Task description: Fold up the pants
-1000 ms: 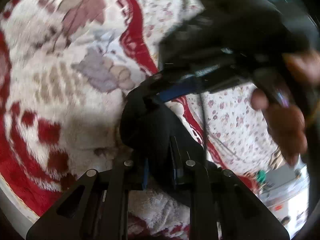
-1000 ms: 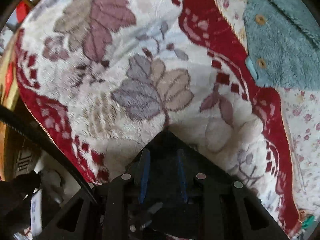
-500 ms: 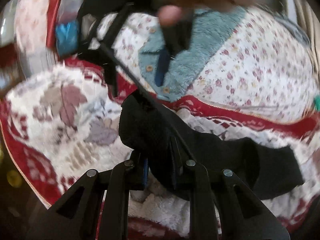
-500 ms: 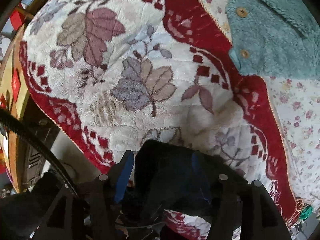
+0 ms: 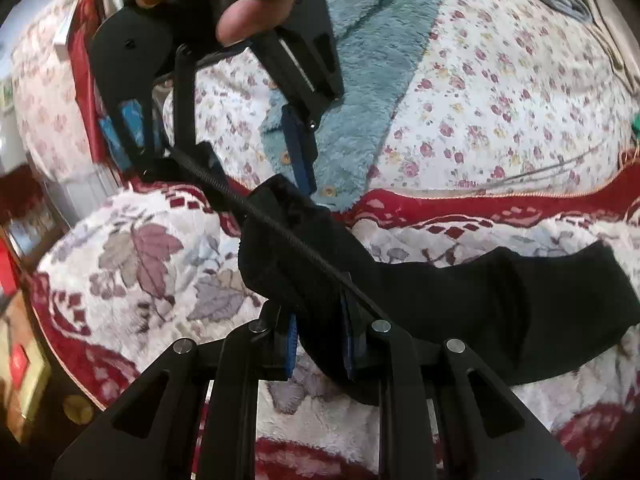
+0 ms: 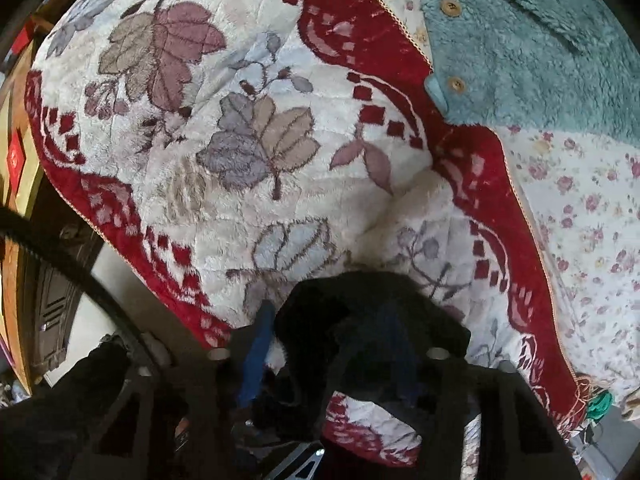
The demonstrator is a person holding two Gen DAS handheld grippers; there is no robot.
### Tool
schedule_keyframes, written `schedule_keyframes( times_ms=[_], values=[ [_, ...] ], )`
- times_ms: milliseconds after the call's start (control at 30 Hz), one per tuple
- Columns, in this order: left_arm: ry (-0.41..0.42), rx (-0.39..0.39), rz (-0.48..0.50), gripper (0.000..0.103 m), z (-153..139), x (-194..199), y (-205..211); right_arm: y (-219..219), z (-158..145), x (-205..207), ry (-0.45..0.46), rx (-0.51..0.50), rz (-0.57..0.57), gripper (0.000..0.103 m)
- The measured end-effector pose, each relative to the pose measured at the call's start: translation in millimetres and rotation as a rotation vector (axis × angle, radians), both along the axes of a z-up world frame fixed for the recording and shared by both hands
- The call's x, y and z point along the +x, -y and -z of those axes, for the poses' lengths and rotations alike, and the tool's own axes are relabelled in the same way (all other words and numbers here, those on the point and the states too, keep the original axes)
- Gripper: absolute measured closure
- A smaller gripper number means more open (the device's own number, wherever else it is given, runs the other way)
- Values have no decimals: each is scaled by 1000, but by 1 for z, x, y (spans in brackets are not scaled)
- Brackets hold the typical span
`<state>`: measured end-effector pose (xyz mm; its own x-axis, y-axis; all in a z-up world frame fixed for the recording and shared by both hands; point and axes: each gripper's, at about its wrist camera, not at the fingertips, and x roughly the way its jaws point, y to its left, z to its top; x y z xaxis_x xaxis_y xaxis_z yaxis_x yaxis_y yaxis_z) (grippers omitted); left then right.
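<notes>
The black pants [image 5: 460, 304] lie in a long band across the leaf-patterned fleece blanket [image 5: 152, 272], running from the middle to the right. My left gripper [image 5: 320, 344] is shut on their bunched left end. The right gripper [image 5: 216, 136] shows above and beyond it, held in a hand, its blue-padded fingers wide apart and holding nothing. In the right wrist view the right gripper [image 6: 328, 352] is open, and black fabric [image 6: 360, 320] lies loose between the spread blue pads.
A teal fleece garment [image 5: 376, 60] with wooden buttons lies on the floral sheet [image 5: 500, 92] behind the blanket. A black cable [image 5: 280, 232] runs across the pants. The bed's edge and wooden furniture [image 6: 24, 200] are at the left.
My right gripper has opened and let go of the pants, then lifted away toward the teal garment. My left gripper keeps its hold, and the pants now lie stretched to the right.
</notes>
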<state>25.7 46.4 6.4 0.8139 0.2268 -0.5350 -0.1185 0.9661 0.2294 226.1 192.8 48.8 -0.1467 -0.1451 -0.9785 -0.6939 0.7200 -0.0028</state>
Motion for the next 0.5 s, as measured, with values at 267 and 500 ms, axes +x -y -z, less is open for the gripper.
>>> schedule_keyframes(
  times_ms=[267, 500],
  values=[
    [33, 157, 61, 87, 0, -7, 33, 36, -10, -7, 87, -6, -5, 94],
    [34, -174, 192, 88, -35, -13, 32, 126, -41, 3, 106, 123, 120, 94]
  ],
)
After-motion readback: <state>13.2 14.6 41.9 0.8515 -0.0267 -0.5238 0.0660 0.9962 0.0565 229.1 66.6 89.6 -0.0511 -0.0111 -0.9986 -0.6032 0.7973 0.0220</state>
